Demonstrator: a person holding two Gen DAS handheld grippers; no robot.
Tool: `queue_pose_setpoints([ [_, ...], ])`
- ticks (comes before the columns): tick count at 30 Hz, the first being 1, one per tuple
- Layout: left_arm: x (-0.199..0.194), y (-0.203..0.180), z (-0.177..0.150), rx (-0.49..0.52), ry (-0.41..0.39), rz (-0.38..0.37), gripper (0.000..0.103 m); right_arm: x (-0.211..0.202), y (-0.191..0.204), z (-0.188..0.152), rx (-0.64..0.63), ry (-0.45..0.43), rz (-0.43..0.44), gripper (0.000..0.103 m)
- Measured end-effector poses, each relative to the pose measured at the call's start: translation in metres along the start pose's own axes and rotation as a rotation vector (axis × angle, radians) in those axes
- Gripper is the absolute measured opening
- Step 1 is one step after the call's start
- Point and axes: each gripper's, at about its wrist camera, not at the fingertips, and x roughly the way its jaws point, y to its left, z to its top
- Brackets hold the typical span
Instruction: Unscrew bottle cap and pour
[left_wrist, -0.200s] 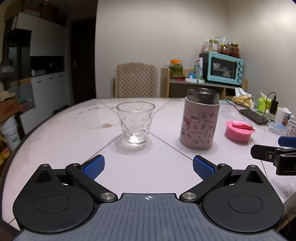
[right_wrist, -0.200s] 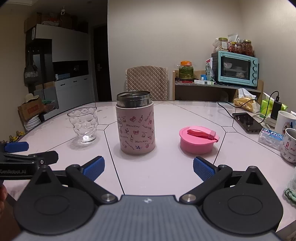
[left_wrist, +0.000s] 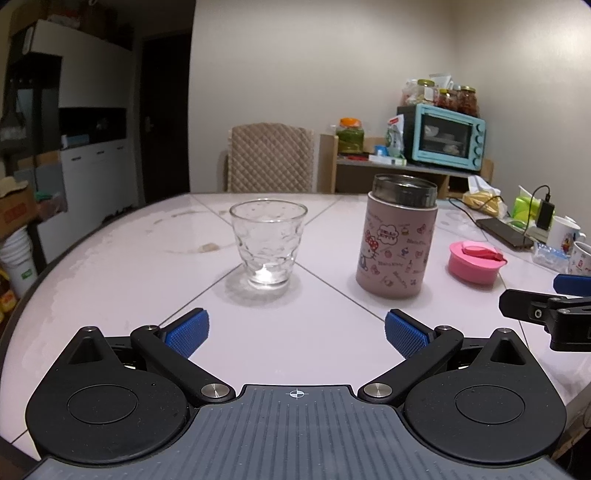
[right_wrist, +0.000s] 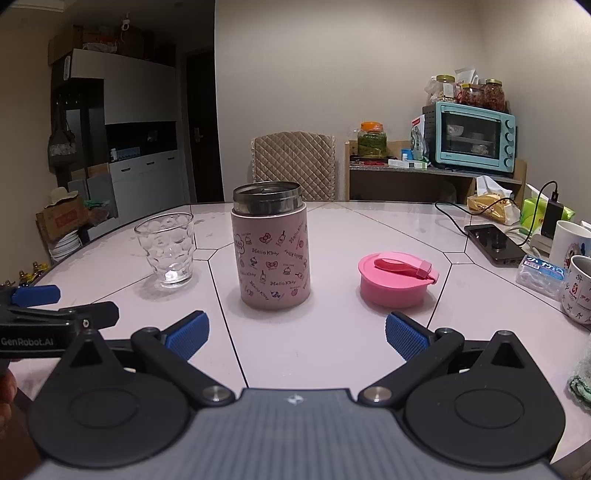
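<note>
Left wrist view: left gripper (left_wrist: 297, 330) spread wide, holding nothing, above the pale worktop (left_wrist: 110, 266). Ahead, clear glass (left_wrist: 268, 246); right of it, apart, uncapped Hello Kitty flask (left_wrist: 397, 238); farther right, pink cap (left_wrist: 475, 261).

Right wrist view: right gripper (right_wrist: 297, 332) likewise spread and unladen. Flask (right_wrist: 271, 245) upright between glass (right_wrist: 166, 249) and cap (right_wrist: 397, 278), touching neither.

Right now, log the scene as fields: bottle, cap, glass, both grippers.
bottle: pink Hello Kitty bottle upright on the table, steel mouth uncovered
cap: pink cap off, lying on the table to the bottle's right
glass: glass tumbler upright left of the bottle, looks empty
left gripper: open, holding nothing
right gripper: open, holding nothing
</note>
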Motion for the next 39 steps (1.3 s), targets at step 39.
queue_pose_setpoints([
  [39, 0.022, 0.004, 0.011, -0.016, 0.025, -0.035, 0.103, 0.003, -0.006, 0.009, 0.014, -0.014, 0.009, 0.103],
])
